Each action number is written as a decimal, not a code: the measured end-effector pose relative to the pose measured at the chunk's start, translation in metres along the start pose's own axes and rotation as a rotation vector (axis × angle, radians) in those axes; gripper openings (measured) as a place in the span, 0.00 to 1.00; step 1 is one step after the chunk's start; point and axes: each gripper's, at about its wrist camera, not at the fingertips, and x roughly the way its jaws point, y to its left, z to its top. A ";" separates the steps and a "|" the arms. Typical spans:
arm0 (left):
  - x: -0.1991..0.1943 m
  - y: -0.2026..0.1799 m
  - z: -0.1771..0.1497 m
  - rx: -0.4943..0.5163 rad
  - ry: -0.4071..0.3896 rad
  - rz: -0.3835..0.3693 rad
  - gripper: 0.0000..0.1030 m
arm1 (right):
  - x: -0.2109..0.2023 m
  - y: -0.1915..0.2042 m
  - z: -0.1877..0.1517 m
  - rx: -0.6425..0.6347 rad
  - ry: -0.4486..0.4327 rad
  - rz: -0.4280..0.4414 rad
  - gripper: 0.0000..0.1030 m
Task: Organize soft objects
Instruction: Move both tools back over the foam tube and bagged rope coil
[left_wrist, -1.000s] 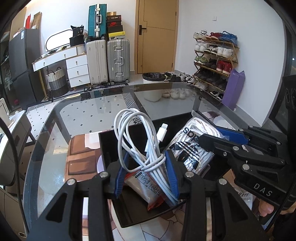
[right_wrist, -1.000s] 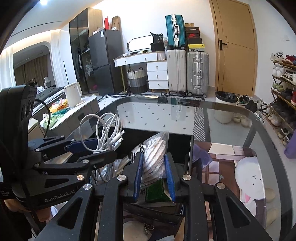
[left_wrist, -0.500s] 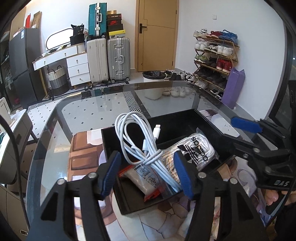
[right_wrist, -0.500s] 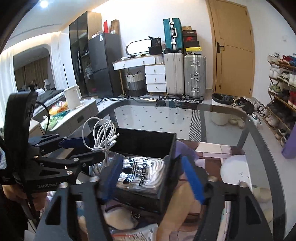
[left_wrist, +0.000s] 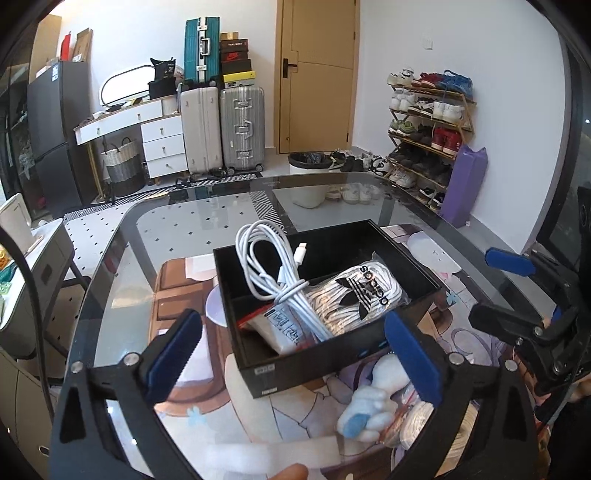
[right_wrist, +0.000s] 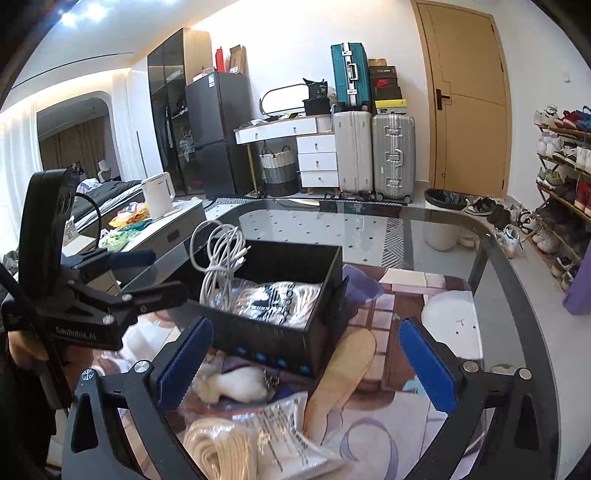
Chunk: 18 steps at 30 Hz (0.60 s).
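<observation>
Glass tabletop (left_wrist: 155, 236) over a cartoon-printed mat carries everything. Nearest, the left gripper (left_wrist: 291, 354) and right gripper (right_wrist: 303, 363) both have their jaws opening wide, nothing between the pads. Only the right wrist view shows a bagged coil of cream rope (right_wrist: 236, 448) at its near edge; the left view shows a white-and-blue plush (left_wrist: 373, 402). Beyond sits the black box (left_wrist: 306, 360), holding a white cable (left_wrist: 271, 267) across bagged white socks (left_wrist: 360, 299). Suitcases (left_wrist: 242, 127) stand by the far wall.
</observation>
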 end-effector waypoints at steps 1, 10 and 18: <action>-0.001 0.001 -0.002 -0.002 0.000 0.002 1.00 | -0.002 0.000 -0.002 -0.005 0.000 0.002 0.99; -0.008 -0.005 -0.012 0.003 0.000 0.049 1.00 | -0.008 0.009 -0.011 -0.059 0.024 0.026 0.99; -0.013 -0.008 -0.024 0.005 0.006 0.078 1.00 | -0.006 0.012 -0.016 -0.101 0.078 0.019 0.99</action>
